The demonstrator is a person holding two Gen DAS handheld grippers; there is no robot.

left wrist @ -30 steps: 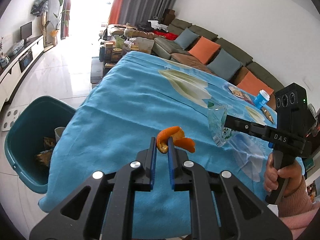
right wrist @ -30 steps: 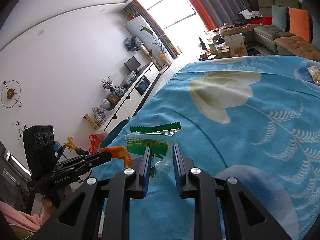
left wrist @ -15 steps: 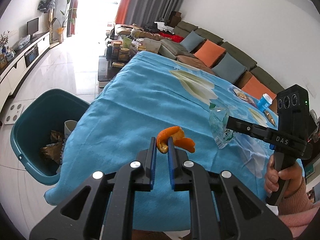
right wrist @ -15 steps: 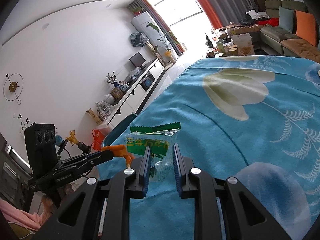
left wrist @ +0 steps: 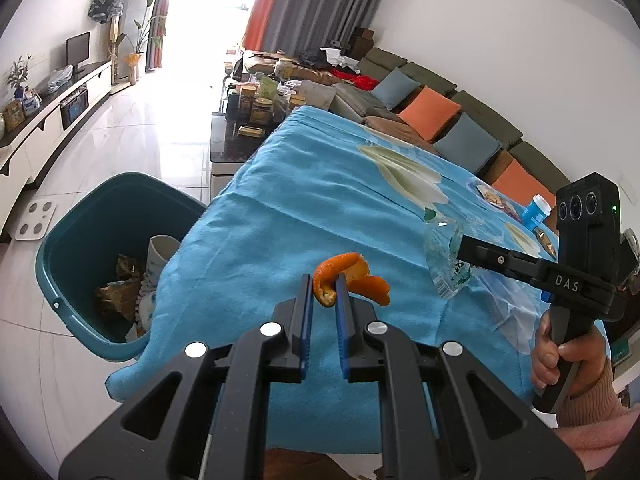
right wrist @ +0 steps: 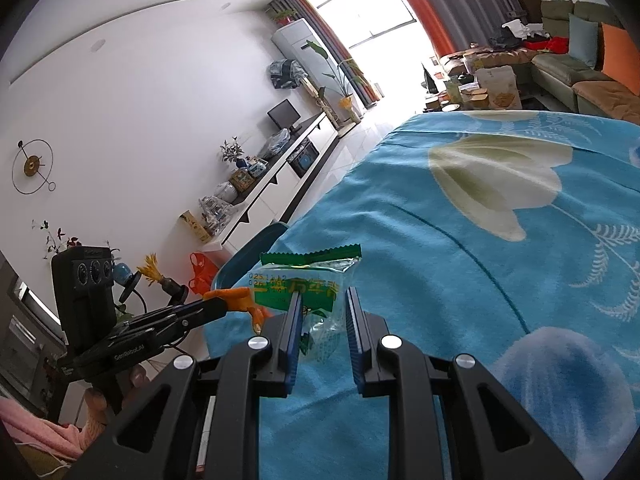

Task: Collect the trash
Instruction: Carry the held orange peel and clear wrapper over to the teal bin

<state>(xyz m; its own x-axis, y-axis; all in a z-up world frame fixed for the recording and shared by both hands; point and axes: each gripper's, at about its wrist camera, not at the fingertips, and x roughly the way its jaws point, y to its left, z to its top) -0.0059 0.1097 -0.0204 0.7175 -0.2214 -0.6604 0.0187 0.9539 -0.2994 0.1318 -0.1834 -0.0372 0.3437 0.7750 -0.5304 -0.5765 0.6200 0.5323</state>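
Orange peel point(left wrist: 348, 276) is pinched between the blue pads of the left hand-held gripper point(left wrist: 323, 294), held above the near edge of the worktop point(left wrist: 320, 200) with its blue flowered cloth. To the left, on the floor, stands a teal bin point(left wrist: 76, 240) with a paper cup point(left wrist: 160, 252) and brown wrappers point(left wrist: 116, 292) inside. The right hand-held gripper point(right wrist: 322, 308) clamps a clear snack wrapper point(right wrist: 316, 284) with a green top edge, also above the cloth, right of the peel. A blue bottle point(left wrist: 534, 210) stands far right on the worktop.
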